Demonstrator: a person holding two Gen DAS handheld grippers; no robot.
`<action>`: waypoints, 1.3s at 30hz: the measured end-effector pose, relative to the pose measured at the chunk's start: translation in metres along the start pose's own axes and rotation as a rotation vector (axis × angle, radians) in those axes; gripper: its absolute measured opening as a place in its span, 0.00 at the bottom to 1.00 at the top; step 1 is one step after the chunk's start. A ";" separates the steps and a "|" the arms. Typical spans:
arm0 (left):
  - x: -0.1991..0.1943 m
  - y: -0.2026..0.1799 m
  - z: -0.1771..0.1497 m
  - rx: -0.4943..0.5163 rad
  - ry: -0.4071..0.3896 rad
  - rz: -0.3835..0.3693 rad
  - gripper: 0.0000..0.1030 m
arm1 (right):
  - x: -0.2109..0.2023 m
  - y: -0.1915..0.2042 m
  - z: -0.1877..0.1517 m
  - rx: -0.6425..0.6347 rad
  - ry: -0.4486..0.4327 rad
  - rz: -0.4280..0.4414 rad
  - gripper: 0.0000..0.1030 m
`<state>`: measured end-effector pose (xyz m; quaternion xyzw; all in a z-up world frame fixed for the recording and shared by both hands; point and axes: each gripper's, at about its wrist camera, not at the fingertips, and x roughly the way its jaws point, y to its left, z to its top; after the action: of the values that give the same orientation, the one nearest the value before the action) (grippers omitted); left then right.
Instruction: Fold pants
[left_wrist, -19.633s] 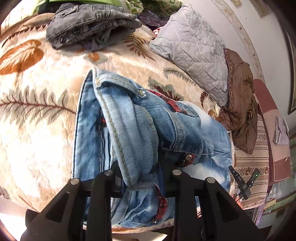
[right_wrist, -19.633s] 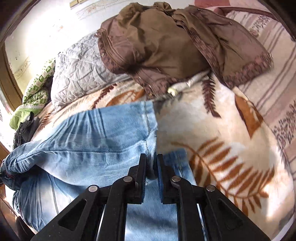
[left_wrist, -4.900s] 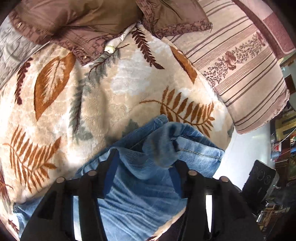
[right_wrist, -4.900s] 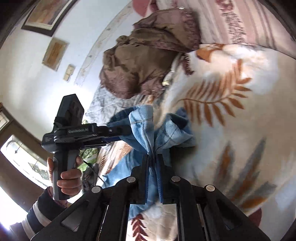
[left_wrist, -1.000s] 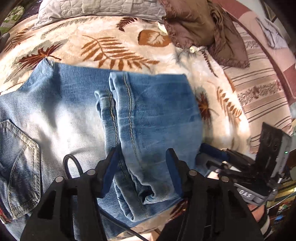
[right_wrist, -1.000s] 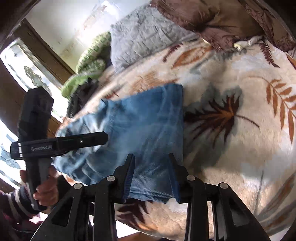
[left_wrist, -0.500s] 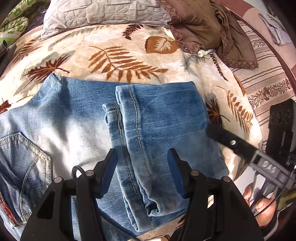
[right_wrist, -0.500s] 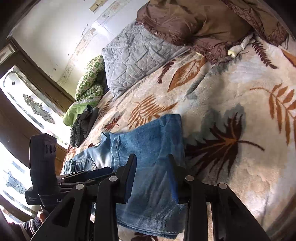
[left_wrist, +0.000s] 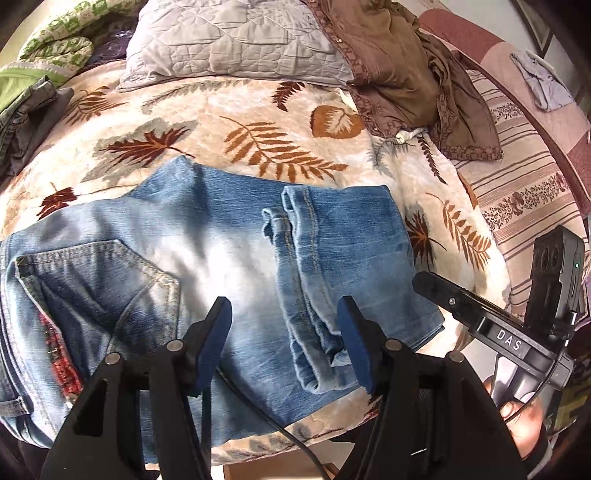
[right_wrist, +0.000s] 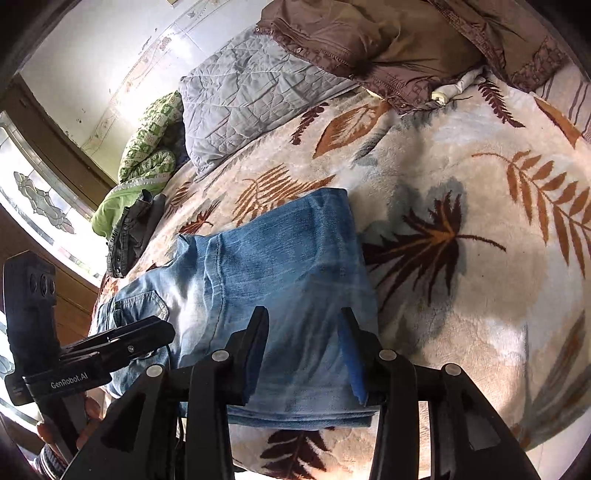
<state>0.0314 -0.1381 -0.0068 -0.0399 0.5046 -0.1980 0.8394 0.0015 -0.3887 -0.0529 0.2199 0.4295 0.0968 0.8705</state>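
Observation:
Light blue jeans (left_wrist: 229, 258) lie flat on the leaf-patterned blanket (left_wrist: 258, 122), the leg ends folded back over the thighs, hems near the middle. A back pocket (left_wrist: 96, 280) shows at the left. My left gripper (left_wrist: 284, 325) hangs above the jeans, its jaws opening, nothing between the pads. My right gripper (right_wrist: 301, 332) is above the folded right edge of the jeans (right_wrist: 280, 280), jaws opening too, not touching the cloth. The right gripper appears in the left wrist view (left_wrist: 491, 325), held by a hand; the left one shows in the right wrist view (right_wrist: 110, 343).
A grey quilted pillow (left_wrist: 236, 40) and a brown garment (left_wrist: 402, 62) lie at the back of the bed. Folded dark grey jeans (right_wrist: 129, 236) and green bedding (right_wrist: 147, 147) sit at the far left by a window. A striped sheet (left_wrist: 528, 192) covers the right side.
Both grippers have lifted and pulled back from the jeans, jaws widening. The folded leg ends now lie released on the thighs, and more of the bed shows.

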 end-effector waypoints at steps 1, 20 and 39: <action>-0.005 0.006 -0.001 -0.008 -0.008 0.007 0.59 | 0.000 0.007 -0.001 -0.008 0.002 0.000 0.48; -0.113 0.160 -0.034 -0.303 -0.202 0.231 0.70 | 0.058 0.194 -0.038 -0.405 0.145 0.045 0.63; -0.131 0.286 -0.084 -0.575 -0.057 0.301 0.79 | 0.067 0.274 -0.090 -0.749 0.109 0.073 0.72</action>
<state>-0.0109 0.1849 -0.0154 -0.2058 0.5165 0.0801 0.8273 -0.0233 -0.0957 -0.0203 -0.1037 0.4022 0.2895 0.8624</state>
